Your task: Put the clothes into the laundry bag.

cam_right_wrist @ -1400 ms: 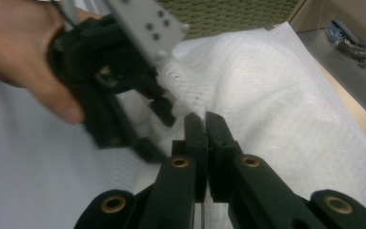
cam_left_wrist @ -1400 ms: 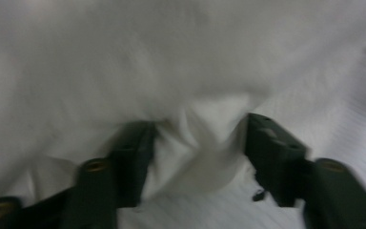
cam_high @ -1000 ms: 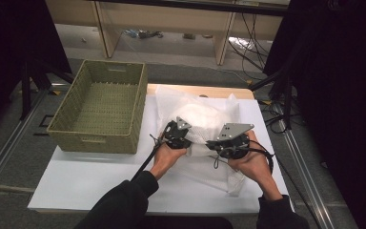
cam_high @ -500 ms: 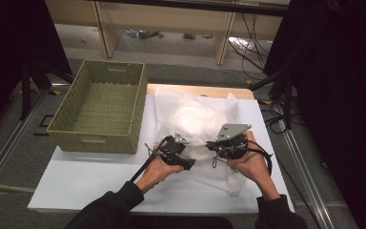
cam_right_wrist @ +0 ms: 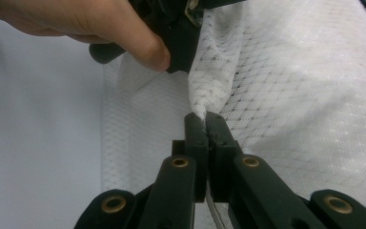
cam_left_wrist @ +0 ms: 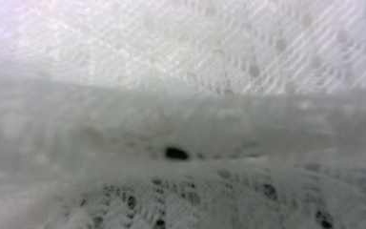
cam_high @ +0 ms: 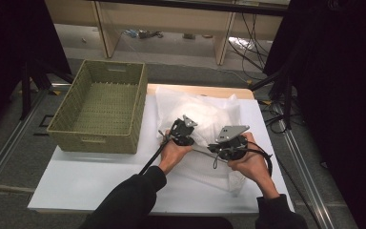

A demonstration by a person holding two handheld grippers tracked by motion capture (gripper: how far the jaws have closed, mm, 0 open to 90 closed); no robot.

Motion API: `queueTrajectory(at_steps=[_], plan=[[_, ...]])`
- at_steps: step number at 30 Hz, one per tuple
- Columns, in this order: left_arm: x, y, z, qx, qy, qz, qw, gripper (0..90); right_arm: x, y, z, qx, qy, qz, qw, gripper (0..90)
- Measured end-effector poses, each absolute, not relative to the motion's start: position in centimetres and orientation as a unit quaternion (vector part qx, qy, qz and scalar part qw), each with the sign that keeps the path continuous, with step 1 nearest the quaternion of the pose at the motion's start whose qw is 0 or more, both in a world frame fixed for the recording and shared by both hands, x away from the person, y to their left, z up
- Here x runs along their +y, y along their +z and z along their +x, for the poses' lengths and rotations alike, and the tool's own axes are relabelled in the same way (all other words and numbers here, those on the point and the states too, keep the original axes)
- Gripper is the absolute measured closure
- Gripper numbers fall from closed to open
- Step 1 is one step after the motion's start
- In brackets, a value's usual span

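A white mesh cloth [cam_high: 205, 119] lies spread and rumpled on the white table [cam_high: 90, 176], just right of the woven basket [cam_high: 102, 107], which sits at the table's left rear.

The left gripper [cam_high: 182, 132] is at the cloth's near left edge, between the basket and the right gripper [cam_high: 228, 143], held by the left hand [cam_high: 174, 153]. In the left gripper view the mesh [cam_left_wrist: 248, 62] lies pressed right up to the lens, with a blurred fold of it crossing the middle; its jaws are hidden behind the fabric, so I cannot tell whether they are apart or together.

The right gripper sits right of the left one, over the cloth's near right part, with the right hand [cam_high: 250, 164] behind it. In the right gripper view its two black jaws are clamped together on a pinched ridge of the cloth [cam_right_wrist: 286, 81], which rises out of the jaw tips in a tight pleat. The rest of the cloth spreads to the right of the jaws and beneath them. Just beyond the pleat, the left hand [cam_right_wrist: 100, 21] and its gripper [cam_right_wrist: 181, 33] touch the same fold of mesh.
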State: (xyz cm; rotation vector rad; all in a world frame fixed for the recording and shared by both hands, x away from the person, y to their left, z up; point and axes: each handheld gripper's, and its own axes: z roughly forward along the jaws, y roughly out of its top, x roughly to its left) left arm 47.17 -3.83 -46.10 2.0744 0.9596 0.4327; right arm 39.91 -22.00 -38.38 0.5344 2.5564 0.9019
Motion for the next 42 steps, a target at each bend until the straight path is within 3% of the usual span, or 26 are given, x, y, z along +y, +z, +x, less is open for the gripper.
queueTrajectory(at_steps=[3, 5, 8, 11, 16, 20, 24, 26, 29, 30, 33, 42], plan=[[-2.8, -46.3, 46.3, 0.376, 0.136, 0.835, 0.378, 69.2, -22.1, -38.6, 39.9, 0.907, 0.322, 0.2, 0.182, 90.0], [-1.8, -46.0, 45.0, 0.363, 0.146, 0.842, 0.37, 58.7, -22.2, -38.7, 40.0, 0.907, 0.323, 0.2, 0.179, 90.0], [0.2, -45.5, 43.1, 0.349, 0.135, 0.851, 0.37, 47.9, -22.2, -38.7, 40.0, 0.907, 0.323, 0.203, 0.18, 90.0], [1.7, -45.2, 42.0, 0.36, 0.111, 0.846, 0.376, 41.7, -22.1, -38.8, 39.9, 0.907, 0.32, 0.208, 0.178, 90.0], [4.9, -46.7, 40.1, 0.392, 0.154, 0.843, 0.335, 35.7, -21.6, -38.9, 39.9, 0.911, 0.318, 0.196, 0.177, 89.9], [4.5, -48.0, 41.0, 0.414, 0.122, 0.842, 0.323, 32.4, -21.4, -39.0, 39.8, 0.911, 0.314, 0.203, 0.176, 89.9], [3.8, -48.6, 42.0, 0.421, 0.13, 0.839, 0.32, 26.9, -21.5, -39.1, 39.8, 0.911, 0.318, 0.2, 0.172, 89.8], [4.1, -48.6, 42.4, 0.42, 0.132, 0.835, 0.331, 36.2, -21.5, -39.1, 39.8, 0.911, 0.316, 0.202, 0.174, 89.8], [4.8, -48.6, 42.8, 0.404, 0.14, 0.836, 0.343, 73.0, -21.5, -39.1, 39.8, 0.911, 0.32, 0.193, 0.174, 89.8], [5.1, -48.5, 42.8, 0.4, 0.137, 0.838, 0.344, 78.8, -21.6, -39.0, 39.8, 0.91, 0.319, 0.199, 0.175, 89.8], [6.3, -47.8, 42.5, 0.393, 0.128, 0.841, 0.35, 83.0, -21.7, -39.0, 39.9, 0.911, 0.32, 0.194, 0.176, 89.8], [9.5, -46.4, 38.7, 0.364, 0.096, 0.85, 0.369, 84.2, -21.7, -39.0, 39.7, 0.909, 0.32, 0.201, 0.174, 89.8]])
